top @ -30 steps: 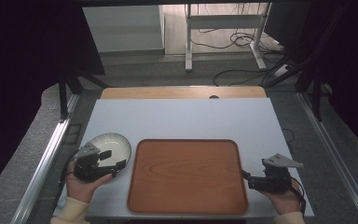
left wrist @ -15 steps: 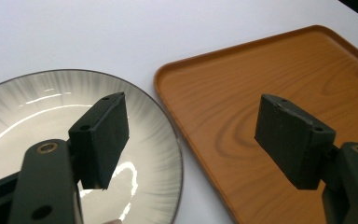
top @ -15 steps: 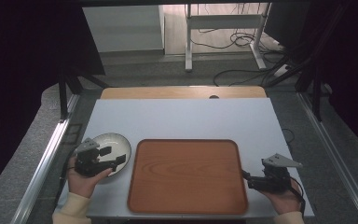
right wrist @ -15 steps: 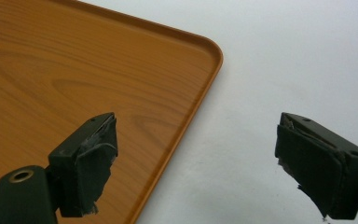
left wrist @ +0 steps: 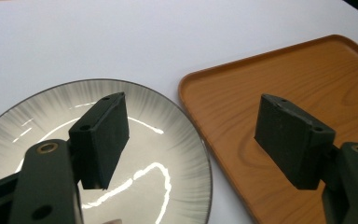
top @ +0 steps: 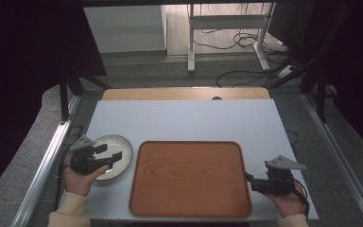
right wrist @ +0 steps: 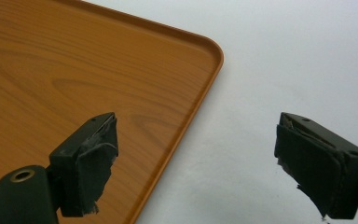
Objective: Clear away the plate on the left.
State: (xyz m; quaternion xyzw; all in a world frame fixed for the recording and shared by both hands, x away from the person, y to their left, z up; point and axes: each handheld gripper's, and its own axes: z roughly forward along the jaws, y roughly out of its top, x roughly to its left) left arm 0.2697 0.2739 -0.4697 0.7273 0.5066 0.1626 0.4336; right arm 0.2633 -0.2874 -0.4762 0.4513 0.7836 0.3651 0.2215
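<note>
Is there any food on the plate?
Empty. The plate shows just its shiny streaked surface, with the left gripper open above it.

I find no legible text, label, brand, number or sign in any view. The plate (top: 115,150), the wooden tray (top: 189,177) and the white surface (top: 184,120) carry no markings that I can read from here.

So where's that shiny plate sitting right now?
In the high view, the plate lies on the table's near left, just left of the wooden tray, under the open left gripper.
</note>
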